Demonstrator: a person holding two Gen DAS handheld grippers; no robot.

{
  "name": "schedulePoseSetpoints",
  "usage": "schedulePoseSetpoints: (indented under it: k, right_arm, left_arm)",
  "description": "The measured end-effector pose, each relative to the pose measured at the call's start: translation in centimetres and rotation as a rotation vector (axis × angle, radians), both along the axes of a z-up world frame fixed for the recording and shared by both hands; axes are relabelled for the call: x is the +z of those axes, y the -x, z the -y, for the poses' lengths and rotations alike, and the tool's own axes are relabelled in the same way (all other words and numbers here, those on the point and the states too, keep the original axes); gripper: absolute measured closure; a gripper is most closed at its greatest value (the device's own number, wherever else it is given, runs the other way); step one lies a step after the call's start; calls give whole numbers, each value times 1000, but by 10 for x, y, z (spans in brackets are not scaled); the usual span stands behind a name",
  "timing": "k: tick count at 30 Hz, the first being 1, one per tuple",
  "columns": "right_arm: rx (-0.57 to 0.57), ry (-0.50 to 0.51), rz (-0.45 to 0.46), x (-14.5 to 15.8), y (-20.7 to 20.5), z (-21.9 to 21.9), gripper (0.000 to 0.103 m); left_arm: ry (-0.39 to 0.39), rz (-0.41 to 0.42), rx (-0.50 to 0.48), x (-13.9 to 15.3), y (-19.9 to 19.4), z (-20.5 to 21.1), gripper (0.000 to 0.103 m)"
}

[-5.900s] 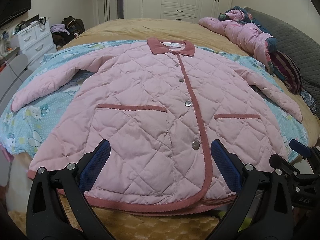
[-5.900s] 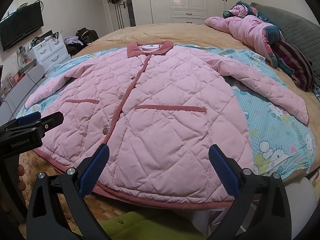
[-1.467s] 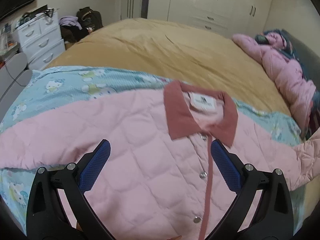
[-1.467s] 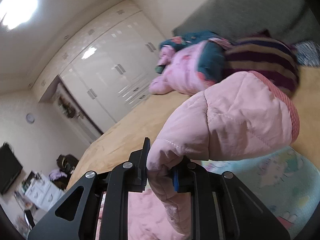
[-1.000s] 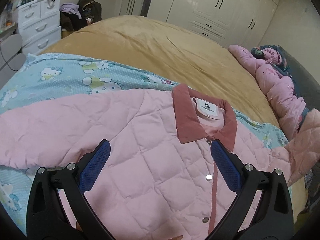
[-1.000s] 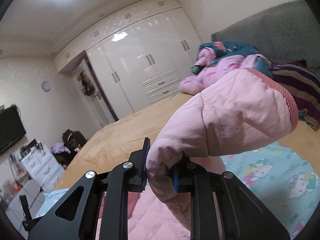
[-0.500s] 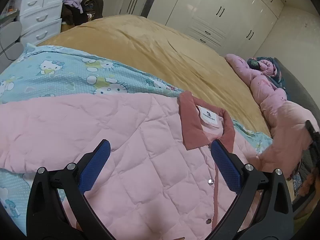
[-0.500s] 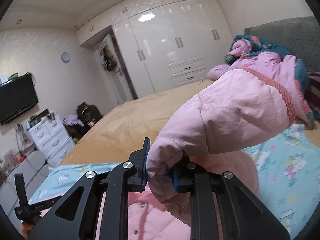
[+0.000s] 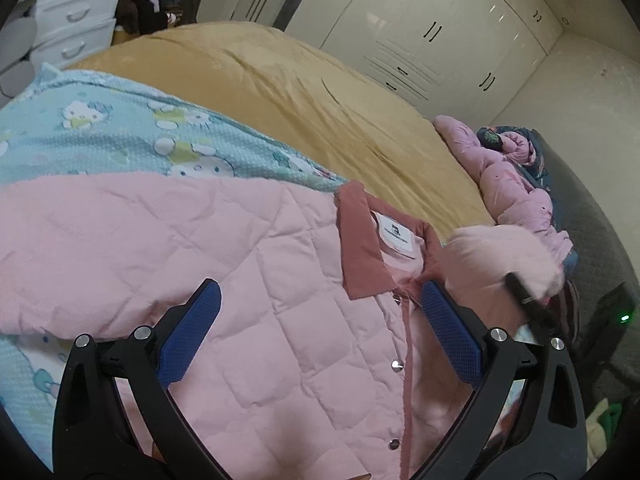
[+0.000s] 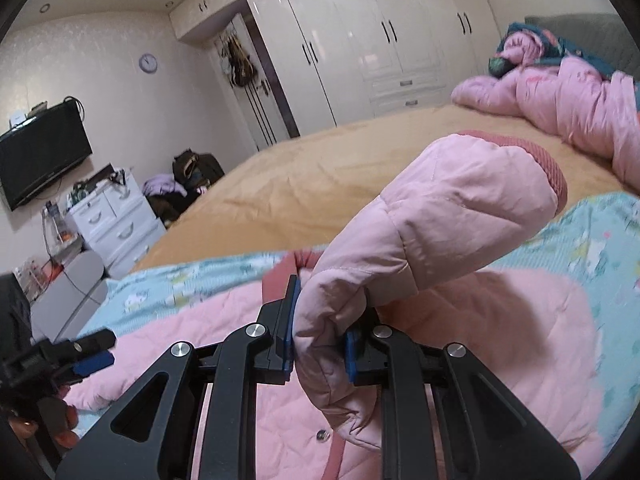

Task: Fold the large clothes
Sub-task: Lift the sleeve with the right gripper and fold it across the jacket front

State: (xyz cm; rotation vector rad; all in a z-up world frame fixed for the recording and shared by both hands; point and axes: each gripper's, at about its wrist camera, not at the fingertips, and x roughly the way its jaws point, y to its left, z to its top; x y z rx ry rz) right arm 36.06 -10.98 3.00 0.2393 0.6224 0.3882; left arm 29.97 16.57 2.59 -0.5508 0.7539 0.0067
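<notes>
Right claw (image 10: 320,350), clamped on the quilted jacket's sleeve (image 10: 440,216), carries it above the jacket's chest (image 9: 248,280), beside the collar (image 9: 362,248); left claw (image 9: 320,336) gapes empty.

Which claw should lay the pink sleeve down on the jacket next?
Right. The right claw is already pinched shut on the sleeve, holding it above the jacket front. The left claw is open and empty over the chest.
</notes>
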Motion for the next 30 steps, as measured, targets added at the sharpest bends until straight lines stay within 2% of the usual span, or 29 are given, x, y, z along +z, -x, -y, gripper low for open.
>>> schedulePoseSetpoints:
  k: [3,7,8,9,11,14,17,18,19,20,23,26,30]
  right_arm:
    - [11,-4,-60,-20,0,-8,85]
    - [15,-67,-150,-48,1,-5,82]
    - [26,-105,-193,-55,1,-3,72]
    - [36,-127,-223,-60,1,-2,54]
    - [40,-174,-261,-65,6,3,39]
    - [1,-243,-275,-66,16,18,38]
    - [-103,-337,-264,-63,26,44,33]
    - [-117,-360,-247,-61,28,49,37]
    - [-106,-350,-238,-59,26,49,49]
    - [-94,-319,-236,-57,25,47,76]
    - [-56,-250,-190,-44,28,36,81]
    - [13,-63,-76,-28,42,0,81]
    - [123,129,2,-24,56,-42,82]
  left_arm:
    - [20,-8,-19,-7,-4,4,9]
    - [67,-28,-34,-21,-10,10,9]
    - [77,-43,-43,-27,-12,13,9]
    - [86,-52,-50,-30,-14,15,9]
    - [117,-69,-67,-38,-16,17,9]
    - [137,-77,-84,-41,-17,17,9]
    - [136,-66,-83,-37,-15,12,9]
    - [141,-56,-78,-35,-14,9,9]
    - [146,-51,-75,-34,-14,7,9]
    - [157,-42,-66,-32,-12,3,9]
    - [184,-26,-63,-27,-8,-3,9]
    - [209,-5,-76,-22,-6,-5,9]
    - [253,24,-98,-19,-4,-7,9]
